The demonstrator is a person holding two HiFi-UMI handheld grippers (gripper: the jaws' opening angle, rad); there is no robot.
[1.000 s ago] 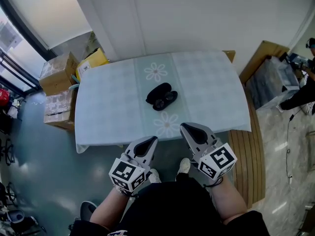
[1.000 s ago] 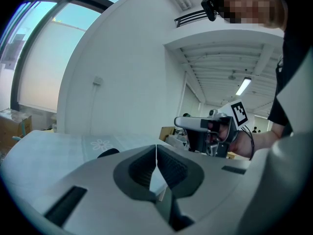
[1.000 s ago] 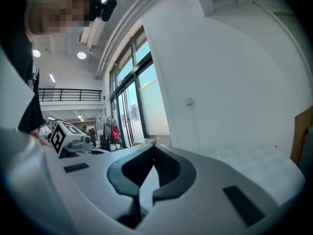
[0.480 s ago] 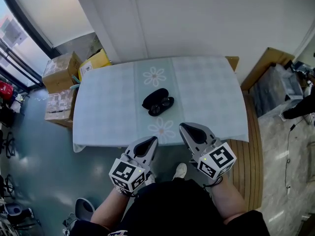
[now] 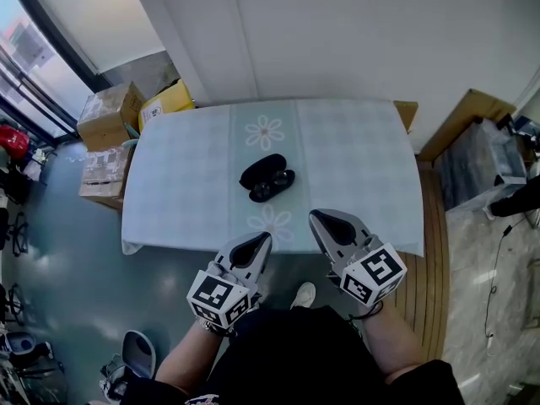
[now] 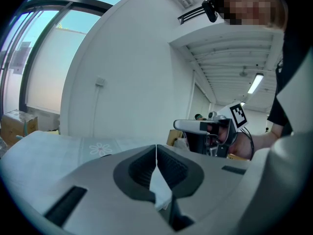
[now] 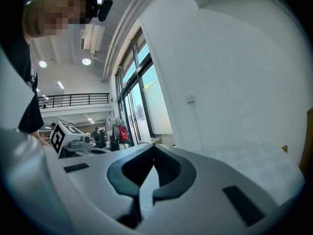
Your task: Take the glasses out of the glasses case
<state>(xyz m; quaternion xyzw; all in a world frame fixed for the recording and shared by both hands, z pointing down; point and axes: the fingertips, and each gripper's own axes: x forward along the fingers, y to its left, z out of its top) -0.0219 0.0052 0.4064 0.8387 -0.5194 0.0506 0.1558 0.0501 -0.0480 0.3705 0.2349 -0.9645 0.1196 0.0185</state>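
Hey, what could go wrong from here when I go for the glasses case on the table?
1. The left claw and right claw are both shut and short of the table. Arriving shut could shove the glasses case rather than grip it.
2. The case lies loose on the table, so it may slide unless one claw steadies it.
3. It reads as one black shape from above, so a claw may grab the wrong part.
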